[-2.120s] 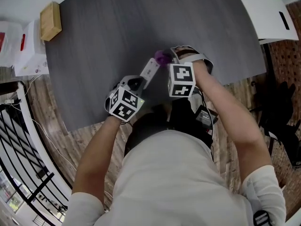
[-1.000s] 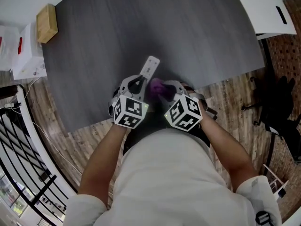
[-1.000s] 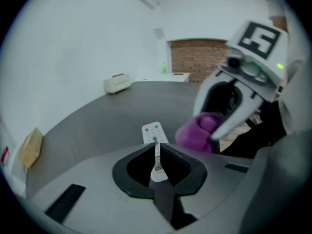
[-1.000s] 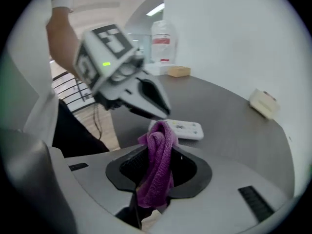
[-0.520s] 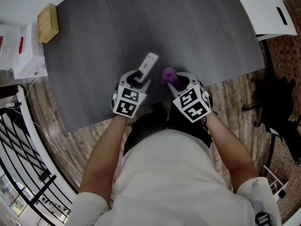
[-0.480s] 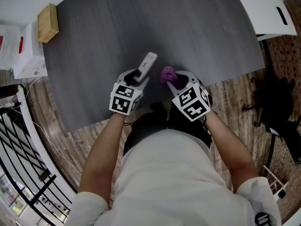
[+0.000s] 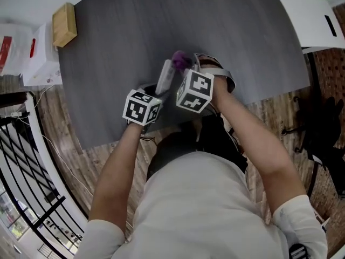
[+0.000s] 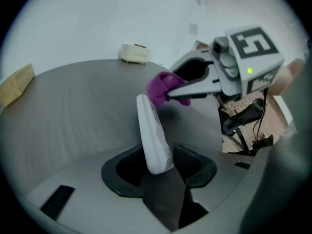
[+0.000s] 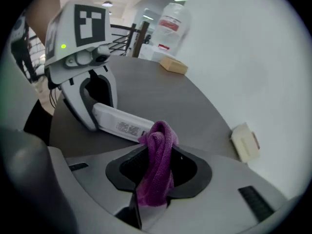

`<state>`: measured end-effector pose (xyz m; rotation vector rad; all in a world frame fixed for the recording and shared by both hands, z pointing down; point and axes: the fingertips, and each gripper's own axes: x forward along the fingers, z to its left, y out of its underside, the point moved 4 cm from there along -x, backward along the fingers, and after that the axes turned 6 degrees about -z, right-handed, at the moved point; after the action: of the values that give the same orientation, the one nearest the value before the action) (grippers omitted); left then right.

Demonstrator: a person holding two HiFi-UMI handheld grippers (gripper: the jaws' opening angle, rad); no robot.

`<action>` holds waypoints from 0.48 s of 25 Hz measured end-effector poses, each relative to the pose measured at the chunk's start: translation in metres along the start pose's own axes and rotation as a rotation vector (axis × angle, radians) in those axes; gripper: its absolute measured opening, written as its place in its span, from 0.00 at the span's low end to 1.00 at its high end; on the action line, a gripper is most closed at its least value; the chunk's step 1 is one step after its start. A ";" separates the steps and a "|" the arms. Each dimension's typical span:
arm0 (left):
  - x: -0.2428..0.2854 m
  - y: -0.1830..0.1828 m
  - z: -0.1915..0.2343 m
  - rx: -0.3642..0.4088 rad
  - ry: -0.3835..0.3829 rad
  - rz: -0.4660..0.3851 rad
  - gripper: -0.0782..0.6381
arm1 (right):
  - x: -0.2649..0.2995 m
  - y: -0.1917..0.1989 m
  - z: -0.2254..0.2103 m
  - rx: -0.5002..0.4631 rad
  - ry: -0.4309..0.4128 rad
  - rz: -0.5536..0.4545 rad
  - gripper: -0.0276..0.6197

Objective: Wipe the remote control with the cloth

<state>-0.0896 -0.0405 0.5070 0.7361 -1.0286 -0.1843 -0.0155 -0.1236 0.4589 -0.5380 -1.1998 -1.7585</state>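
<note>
The white remote control [image 7: 163, 75] sticks out of my left gripper [image 7: 157, 90], tilted up off the grey table [image 7: 226, 26]. Those jaws are closing, and their pads press the remote's near end [image 8: 155, 152] on both sides. My right gripper [image 7: 184, 67] is shut on a bunched purple cloth [image 7: 180, 61]. The cloth [image 8: 160, 87] sits against the remote's far end. In the right gripper view the cloth [image 9: 157, 165] hangs folded between the jaws, with the remote [image 9: 122, 123] just beyond it.
A wooden block [image 7: 64, 24] lies at the table's far left corner, next to a white box [image 7: 40, 55] and a bottle [image 9: 168, 26]. A small white object [image 9: 246, 141] sits by the far edge. A white desk [image 7: 318, 15] stands at the right.
My left gripper has closed on the remote and lifted its far end. My right gripper has carried the cloth forward and left, up to the remote's far end.
</note>
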 end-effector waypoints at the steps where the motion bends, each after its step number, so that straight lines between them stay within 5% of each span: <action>1: 0.000 0.000 -0.002 0.032 -0.022 0.004 0.37 | 0.004 -0.006 -0.005 -0.074 0.001 0.007 0.24; 8: 0.004 0.003 -0.011 0.134 -0.083 -0.018 0.37 | -0.004 -0.036 0.028 -0.447 -0.057 -0.004 0.23; 12: 0.002 0.007 -0.013 0.153 -0.032 -0.016 0.40 | -0.023 -0.055 0.084 -0.510 -0.247 -0.104 0.23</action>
<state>-0.0791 -0.0296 0.5088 0.8826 -1.0762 -0.1323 -0.0624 -0.0321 0.4505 -1.0314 -0.9458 -2.1452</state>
